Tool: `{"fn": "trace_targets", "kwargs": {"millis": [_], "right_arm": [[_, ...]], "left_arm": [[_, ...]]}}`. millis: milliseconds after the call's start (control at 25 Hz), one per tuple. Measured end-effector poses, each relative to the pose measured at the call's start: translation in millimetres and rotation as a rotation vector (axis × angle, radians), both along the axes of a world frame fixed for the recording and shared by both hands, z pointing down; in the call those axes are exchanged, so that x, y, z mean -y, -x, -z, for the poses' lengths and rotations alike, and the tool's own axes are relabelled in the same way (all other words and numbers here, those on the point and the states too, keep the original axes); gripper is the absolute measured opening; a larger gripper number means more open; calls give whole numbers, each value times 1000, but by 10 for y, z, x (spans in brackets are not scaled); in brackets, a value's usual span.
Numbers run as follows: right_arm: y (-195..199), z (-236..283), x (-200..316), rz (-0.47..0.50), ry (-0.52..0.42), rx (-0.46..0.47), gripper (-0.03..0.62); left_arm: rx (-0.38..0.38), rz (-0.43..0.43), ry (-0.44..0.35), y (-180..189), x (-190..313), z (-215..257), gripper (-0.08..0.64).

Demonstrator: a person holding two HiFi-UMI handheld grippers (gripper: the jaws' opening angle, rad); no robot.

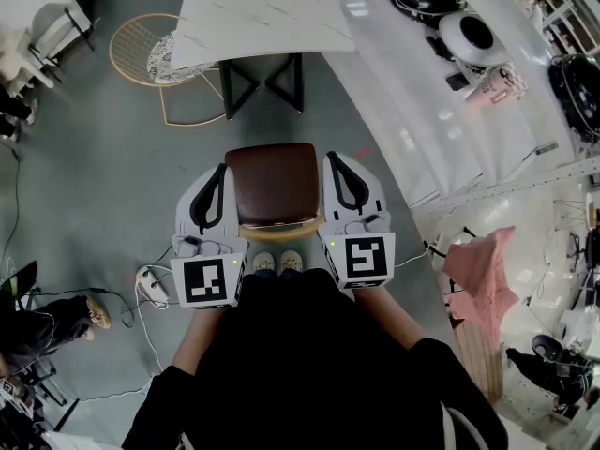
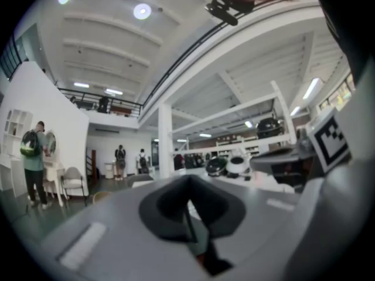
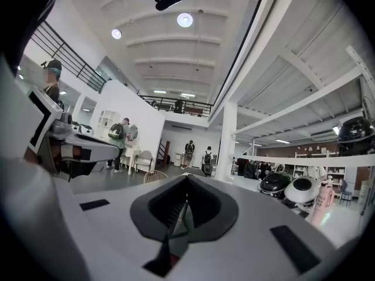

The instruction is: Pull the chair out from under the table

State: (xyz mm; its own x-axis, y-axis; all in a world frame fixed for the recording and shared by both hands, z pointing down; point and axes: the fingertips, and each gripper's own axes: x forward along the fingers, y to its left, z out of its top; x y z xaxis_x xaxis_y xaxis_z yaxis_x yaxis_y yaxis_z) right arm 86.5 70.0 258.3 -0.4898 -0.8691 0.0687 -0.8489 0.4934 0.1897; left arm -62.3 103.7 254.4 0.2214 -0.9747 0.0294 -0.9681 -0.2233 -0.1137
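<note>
The chair [image 1: 274, 178] has a dark brown seat and a light wooden back rail. It stands on the grey floor just in front of my feet, apart from the white marble-topped table [image 1: 262, 15] with its black frame beyond. In the head view my left gripper [image 1: 221, 171] lies along the seat's left side and my right gripper [image 1: 334, 160] along its right side. Both point forward. In the gripper views the left gripper [image 2: 188, 206] and right gripper [image 3: 186, 198] are shut with nothing between the jaws, and they look out level across the hall.
A gold wire chair [image 1: 155, 50] stands left of the table. A long white counter [image 1: 441, 129] with round black and white devices [image 1: 469, 31] runs along the right. A pink cloth [image 1: 483, 270] hangs at the right. A power strip [image 1: 150, 284] and cables lie on the floor at the left.
</note>
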Motion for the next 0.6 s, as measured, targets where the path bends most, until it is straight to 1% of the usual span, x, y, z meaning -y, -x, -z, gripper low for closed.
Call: {"fn": "trace_targets", "kwargs": {"millis": [320,600], "right_arm": [[-27,16,-28,4,-1,0,20],[-35,26,-47,4,-7,2,20]], "left_arm": [[6,10,15,-5,-35,-7,6],[8,-1,-2,-33,-58,26,6]]}}
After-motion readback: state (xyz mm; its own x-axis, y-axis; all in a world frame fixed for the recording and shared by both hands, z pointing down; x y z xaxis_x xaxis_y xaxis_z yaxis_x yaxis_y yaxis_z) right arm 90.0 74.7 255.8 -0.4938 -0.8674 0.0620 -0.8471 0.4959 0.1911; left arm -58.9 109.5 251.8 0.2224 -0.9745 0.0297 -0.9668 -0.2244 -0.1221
